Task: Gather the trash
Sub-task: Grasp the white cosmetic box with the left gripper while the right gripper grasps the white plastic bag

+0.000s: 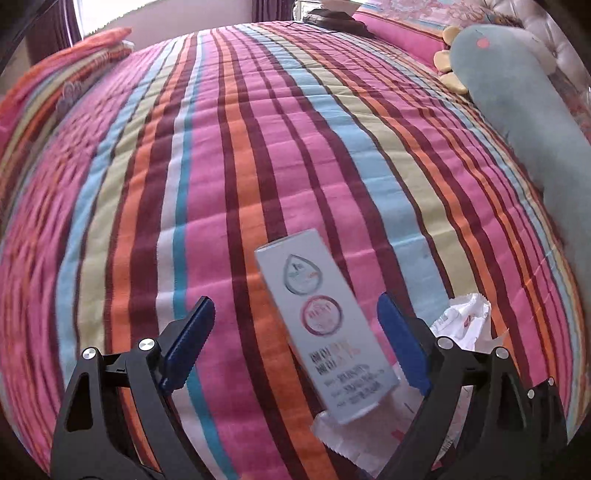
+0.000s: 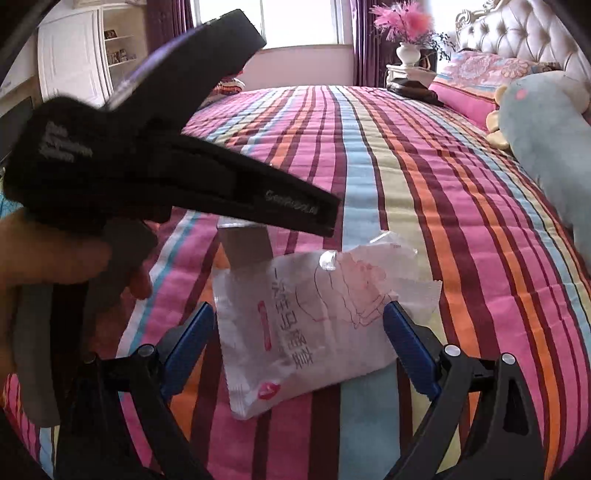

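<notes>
While box point(image 1: 325, 332) shows left, wrapper point(image 2: 314, 332) right

Daylight floods in from the blown-out window point(image 2: 299, 22); the striped bedspread point(image 1: 240, 166) smears with motion blur leftward, bulging under fisheye, corners black.

Open striped quilt point(image 1: 258, 147) ahead — plush toy point(image 1: 524, 110) along its right edge, pillows point(image 2: 476, 79) beyond.
</notes>
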The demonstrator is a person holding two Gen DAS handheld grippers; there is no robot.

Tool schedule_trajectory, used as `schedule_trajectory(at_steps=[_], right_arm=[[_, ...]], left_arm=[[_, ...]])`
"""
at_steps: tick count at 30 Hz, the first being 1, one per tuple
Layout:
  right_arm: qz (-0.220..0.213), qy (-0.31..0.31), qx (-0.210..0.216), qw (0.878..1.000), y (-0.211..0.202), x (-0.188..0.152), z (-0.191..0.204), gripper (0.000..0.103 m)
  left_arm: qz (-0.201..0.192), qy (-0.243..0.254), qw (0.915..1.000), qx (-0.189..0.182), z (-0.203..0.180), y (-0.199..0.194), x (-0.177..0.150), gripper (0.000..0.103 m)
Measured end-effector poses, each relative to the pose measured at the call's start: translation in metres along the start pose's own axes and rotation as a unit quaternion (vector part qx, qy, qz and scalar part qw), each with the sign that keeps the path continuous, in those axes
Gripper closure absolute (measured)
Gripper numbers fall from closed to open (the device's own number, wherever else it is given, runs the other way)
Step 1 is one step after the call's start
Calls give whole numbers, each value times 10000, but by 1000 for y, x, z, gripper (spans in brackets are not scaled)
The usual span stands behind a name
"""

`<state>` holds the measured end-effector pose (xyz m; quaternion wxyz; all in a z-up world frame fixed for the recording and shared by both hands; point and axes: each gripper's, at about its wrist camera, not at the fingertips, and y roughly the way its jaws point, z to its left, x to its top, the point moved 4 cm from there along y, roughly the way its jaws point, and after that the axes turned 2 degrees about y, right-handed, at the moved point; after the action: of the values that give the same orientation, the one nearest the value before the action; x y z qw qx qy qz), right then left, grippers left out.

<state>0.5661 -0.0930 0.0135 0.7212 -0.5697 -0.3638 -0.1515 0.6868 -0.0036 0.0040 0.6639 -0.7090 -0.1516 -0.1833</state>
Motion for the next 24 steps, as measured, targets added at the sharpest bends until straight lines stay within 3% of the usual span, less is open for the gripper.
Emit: schedule_trajectory(at_steps=[1,3,6,7,8,11,15,18,24], right_arm=[[-2,-11,-14,10000,2,2,0,15],[131,-49,-129,9998,10,4,0,15],[313,-103,-294,9990,20,3,0,18],[328,-89,-342,9988,21,3,-1,25],[328,-41,-405,9986,21,3,-4,38],[288,143,-218,9992,18,1,-10,47],[230,111,-228,9994,14,0,-9,49],[191,87,-321,9993,6,0,-7,50],[-107,411,-57,9991,-45,-22,10,50]], left_arm=[[0,-29,10000,38,3,2,-1,17],[64,29,9999,109,7,9,-3,40],[-120,252,9988,393,11,7,-6,65],[-170,263,9987,396,13,5,-6,66],[-208,250,9987,394,15,4,-7,66],[-312,260,9981,458,24,-5,-12,67],[-579,268,9974,324,35,-37,-31,67],[-817,347,9956,289,44,-79,-67,67],[-1074,793,9896,538,56,-170,-185,67]])
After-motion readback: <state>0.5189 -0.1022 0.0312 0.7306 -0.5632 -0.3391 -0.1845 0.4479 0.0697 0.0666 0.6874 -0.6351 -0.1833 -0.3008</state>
